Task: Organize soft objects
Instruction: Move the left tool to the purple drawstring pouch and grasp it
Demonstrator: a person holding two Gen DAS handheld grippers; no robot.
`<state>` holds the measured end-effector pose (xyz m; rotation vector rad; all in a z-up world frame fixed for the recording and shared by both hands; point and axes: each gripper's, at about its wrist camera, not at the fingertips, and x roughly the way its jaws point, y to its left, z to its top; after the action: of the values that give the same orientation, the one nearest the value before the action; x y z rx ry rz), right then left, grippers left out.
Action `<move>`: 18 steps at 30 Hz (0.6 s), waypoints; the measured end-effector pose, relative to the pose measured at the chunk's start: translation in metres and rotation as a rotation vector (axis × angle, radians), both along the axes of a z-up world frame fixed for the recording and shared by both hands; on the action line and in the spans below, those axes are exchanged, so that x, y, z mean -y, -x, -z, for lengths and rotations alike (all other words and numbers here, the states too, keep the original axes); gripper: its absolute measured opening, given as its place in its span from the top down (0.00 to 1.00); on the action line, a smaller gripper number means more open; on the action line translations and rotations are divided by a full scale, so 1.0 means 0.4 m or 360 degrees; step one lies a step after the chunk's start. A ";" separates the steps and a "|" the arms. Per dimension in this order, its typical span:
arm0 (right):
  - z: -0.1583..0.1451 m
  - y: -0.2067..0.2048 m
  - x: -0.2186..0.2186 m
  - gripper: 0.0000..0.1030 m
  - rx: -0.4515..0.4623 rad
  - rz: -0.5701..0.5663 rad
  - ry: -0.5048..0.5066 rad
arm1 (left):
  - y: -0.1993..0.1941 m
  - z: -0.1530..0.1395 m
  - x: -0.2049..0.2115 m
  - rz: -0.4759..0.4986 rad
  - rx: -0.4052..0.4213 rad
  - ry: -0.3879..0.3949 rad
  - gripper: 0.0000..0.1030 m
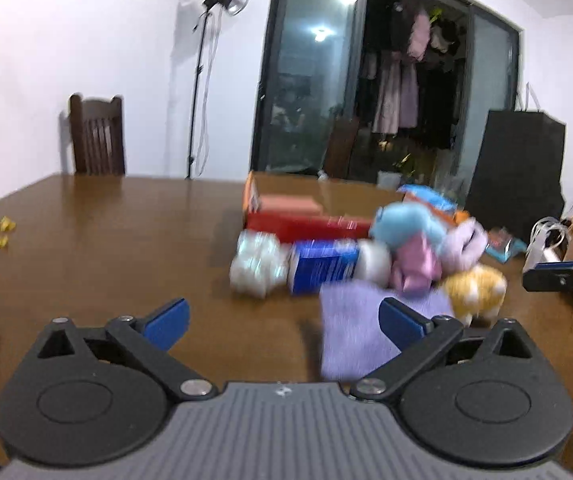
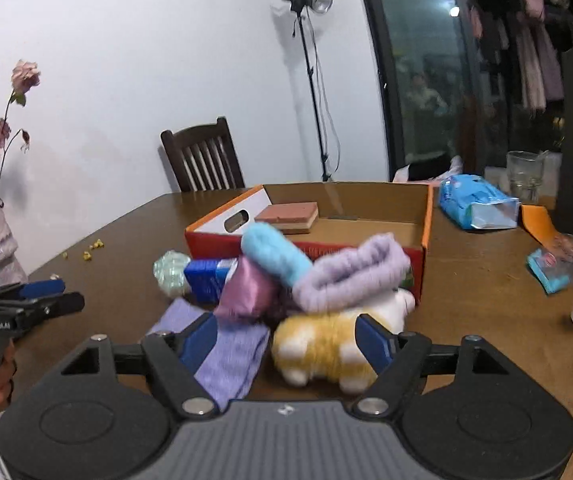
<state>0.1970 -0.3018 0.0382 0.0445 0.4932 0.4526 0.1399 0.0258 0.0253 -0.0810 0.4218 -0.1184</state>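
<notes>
I judge I'm starting a pick: both grippers' fingers spread wide and empty, my right gripper (image 2: 286, 342) near the yellow plush (image 2: 326, 348) mid-tabletop before the box (image 2: 426, 216), needing closure next.

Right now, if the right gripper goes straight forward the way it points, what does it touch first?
Most likely the yellow-and-white plush toy, which lies just ahead of the open right gripper, near its right finger. The purple cloth lies flat beside it, lower. Depth is unclear.

Soft toys (image 2: 326, 344) heaped before the box (image 2: 426, 216), sponge (image 2: 288, 214) inside.
</notes>
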 end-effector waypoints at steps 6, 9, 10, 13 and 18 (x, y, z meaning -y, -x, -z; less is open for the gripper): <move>0.074 0.069 -0.033 0.27 0.0020 0.0138 0.0023 | 0.021 0.044 0.016 0.0037 -0.0033 -0.0023 0.00; 0.104 0.081 -0.034 0.27 0.0019 0.0170 0.0013 | 0.004 0.050 0.038 0.0044 -0.0058 -0.0057 0.00; 0.111 0.081 -0.032 0.27 0.0014 0.0176 0.0006 | 0.000 0.046 0.048 0.0039 -0.0052 -0.0074 0.00; 0.115 0.071 -0.022 0.27 0.0031 0.0178 -0.0012 | -0.019 0.041 0.059 0.0013 -0.0026 -0.0030 0.00; 0.083 0.023 0.013 0.27 0.0076 0.0177 -0.0075 | -0.087 0.035 0.081 -0.0003 -0.0072 0.0037 0.00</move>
<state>0.1878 -0.3068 0.0051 0.1059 0.4304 0.3553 0.1746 -0.0064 0.0111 -0.1074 0.4656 -0.1196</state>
